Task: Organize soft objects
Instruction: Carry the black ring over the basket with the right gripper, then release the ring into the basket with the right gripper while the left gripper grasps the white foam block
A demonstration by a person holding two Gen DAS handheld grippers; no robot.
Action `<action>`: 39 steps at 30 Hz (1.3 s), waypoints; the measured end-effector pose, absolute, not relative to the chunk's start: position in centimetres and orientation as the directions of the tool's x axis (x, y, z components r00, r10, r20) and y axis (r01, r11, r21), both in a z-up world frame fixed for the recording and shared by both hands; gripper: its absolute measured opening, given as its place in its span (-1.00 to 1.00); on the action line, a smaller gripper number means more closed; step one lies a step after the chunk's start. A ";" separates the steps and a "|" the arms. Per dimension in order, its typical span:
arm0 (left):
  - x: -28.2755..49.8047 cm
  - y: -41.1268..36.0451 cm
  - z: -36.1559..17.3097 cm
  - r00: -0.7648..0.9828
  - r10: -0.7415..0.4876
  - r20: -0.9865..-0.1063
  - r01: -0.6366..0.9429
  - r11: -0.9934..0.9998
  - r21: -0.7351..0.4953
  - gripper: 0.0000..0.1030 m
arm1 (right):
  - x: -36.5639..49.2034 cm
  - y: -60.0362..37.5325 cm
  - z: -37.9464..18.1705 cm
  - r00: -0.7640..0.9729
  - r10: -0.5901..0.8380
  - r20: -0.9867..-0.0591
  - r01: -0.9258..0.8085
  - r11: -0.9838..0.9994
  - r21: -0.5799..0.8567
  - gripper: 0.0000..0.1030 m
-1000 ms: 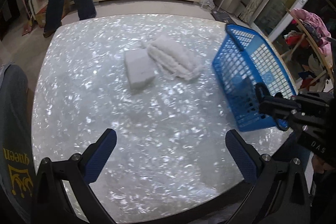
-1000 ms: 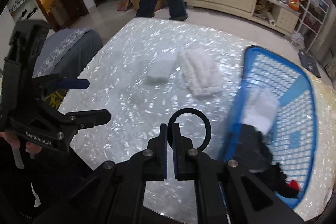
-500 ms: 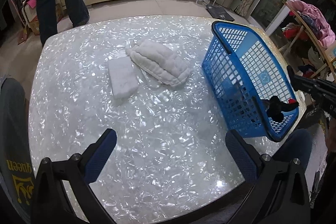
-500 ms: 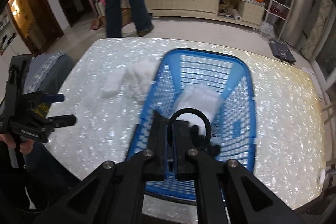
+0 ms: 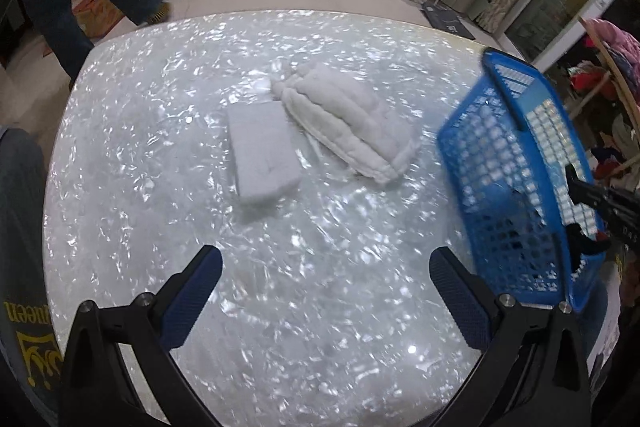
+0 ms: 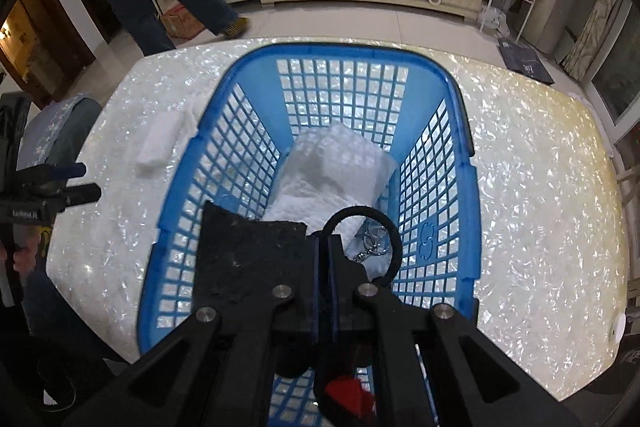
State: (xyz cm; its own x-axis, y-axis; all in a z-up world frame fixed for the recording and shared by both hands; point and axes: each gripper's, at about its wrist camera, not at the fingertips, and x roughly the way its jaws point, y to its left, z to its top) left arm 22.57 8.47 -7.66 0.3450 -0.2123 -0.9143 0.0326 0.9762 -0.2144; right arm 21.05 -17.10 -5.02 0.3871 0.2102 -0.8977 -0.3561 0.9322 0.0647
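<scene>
The right gripper, jaws closed on a black loop, hangs above the blue basket at frame centre, directly over the white cloth inside, long axis running away upward.

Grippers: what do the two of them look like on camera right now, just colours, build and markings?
Both are black angular frames with silver bolts. The left gripper has dark blue textured pads on its fingers. The right gripper shows blue only as thin strips along its fingers' inner faces. Seen from the right wrist, the left gripper's side carries small white lettering, unreadable.
</scene>
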 end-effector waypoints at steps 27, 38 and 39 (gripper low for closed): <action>32.7 12.3 -16.3 0.305 -0.013 -0.952 -0.080 0.996 -0.040 1.00 | 20.6 -16.6 -5.7 0.359 0.154 -0.921 -0.354 0.935 0.018 -0.38; 33.7 14.3 -16.2 0.326 -0.014 -0.945 -0.101 0.994 -0.050 1.00 | 19.3 -17.0 -4.1 0.393 0.186 -0.901 -0.351 0.936 0.041 0.14; 33.8 14.5 -16.1 0.327 -0.010 -0.945 -0.105 0.993 -0.047 1.00 | 19.6 -17.0 -4.2 0.392 0.186 -0.901 -0.350 0.936 0.041 0.14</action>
